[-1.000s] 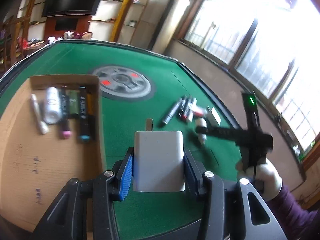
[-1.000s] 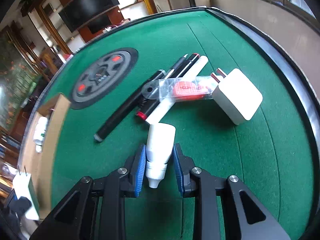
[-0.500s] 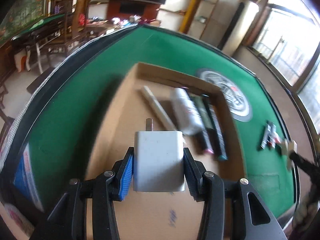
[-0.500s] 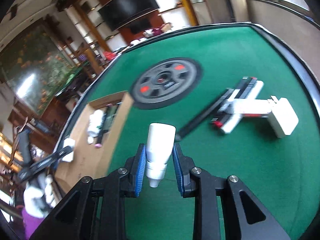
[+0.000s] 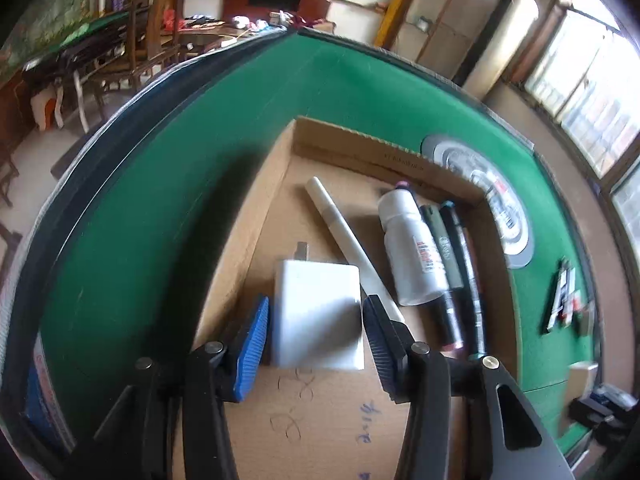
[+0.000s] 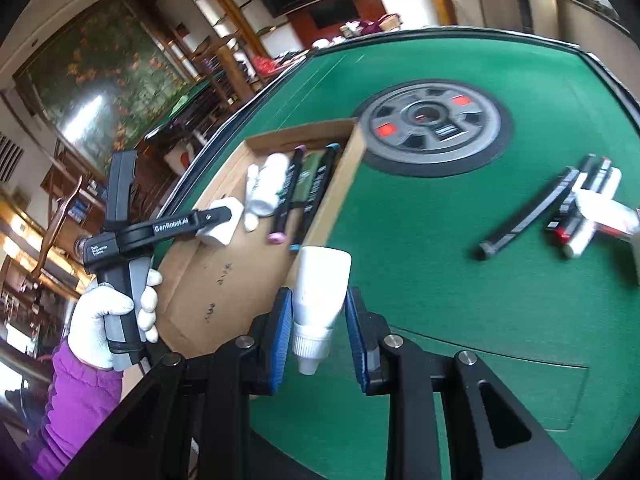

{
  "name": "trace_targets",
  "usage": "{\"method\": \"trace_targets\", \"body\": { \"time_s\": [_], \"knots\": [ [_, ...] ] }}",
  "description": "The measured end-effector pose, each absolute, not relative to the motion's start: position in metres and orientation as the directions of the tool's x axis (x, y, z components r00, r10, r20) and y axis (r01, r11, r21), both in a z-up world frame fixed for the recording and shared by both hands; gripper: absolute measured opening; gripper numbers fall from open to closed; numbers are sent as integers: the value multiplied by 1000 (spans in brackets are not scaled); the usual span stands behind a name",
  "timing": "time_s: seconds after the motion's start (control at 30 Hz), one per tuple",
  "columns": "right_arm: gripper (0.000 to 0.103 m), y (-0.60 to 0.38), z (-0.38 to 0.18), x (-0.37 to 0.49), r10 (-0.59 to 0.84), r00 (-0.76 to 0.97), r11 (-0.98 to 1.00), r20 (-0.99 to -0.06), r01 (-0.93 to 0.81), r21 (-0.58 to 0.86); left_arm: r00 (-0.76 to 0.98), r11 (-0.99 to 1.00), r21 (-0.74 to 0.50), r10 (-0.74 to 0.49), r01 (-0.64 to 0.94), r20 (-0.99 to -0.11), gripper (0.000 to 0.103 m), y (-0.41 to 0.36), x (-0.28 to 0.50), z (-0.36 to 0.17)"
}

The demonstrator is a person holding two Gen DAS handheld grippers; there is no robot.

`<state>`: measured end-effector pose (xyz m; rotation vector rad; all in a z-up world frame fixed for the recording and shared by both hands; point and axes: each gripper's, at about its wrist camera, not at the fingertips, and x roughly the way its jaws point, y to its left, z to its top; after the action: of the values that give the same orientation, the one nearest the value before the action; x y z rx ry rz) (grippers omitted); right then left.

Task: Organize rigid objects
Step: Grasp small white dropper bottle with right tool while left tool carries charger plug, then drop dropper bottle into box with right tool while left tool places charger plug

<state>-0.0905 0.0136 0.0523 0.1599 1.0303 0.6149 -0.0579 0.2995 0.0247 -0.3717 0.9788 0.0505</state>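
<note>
- A green felt table (image 5: 160, 216) fills both wrist views, set in a room with wooden shelving, a dark wall screen and bright windows to one side.
- A shallow cardboard tray (image 5: 360, 148) lies on the felt, and beside its far corner sits a grey round disc (image 6: 432, 124) with two red squares.
- My left gripper (image 5: 316, 330) is over the tray floor with the white charger (image 5: 318, 312) between its jaws; there is a sliver of gap on each side, so the jaws look spread slightly wider than the charger rather than pressing it.
- The charger's prong points away from me, and its body sits near the tray's left wall.
- Just right of the charger lies a white pen (image 5: 344, 236), running diagonally, then a white bottle (image 5: 412, 248), then dark markers (image 5: 448, 264) side by side along the tray's right wall.
- My right gripper (image 6: 320, 320) is clamped on a small white squeeze bottle (image 6: 320, 296), nozzle toward me, held above the felt just beside the tray's near right edge.
- From the right wrist view, my gloved left hand (image 6: 108, 316) grips the left tool's handle.
- Well apart on the felt to the right lies a loose pile of pens (image 6: 552, 204), blurred.
</note>
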Motion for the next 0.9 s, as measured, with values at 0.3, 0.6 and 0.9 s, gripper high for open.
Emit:
{"method": "trace_targets", "body": {
  "time_s": [0.3, 0.6, 0.9],
  "knots": [
    [26, 107, 39, -81, 579, 179, 738, -795, -528, 419, 787, 852, -477, -139, -214, -601, 65, 338, -172, 80],
    [26, 205, 5, -61, 524, 15, 700, -852, -577, 420, 818, 832, -483, -64, -272, -571, 65, 387, -226, 69],
    [26, 259, 10, -18, 445, 137, 745, -885, -604, 281, 833, 815, -513, -72, -268, -549, 65, 398, -241, 62]
  ]
}}
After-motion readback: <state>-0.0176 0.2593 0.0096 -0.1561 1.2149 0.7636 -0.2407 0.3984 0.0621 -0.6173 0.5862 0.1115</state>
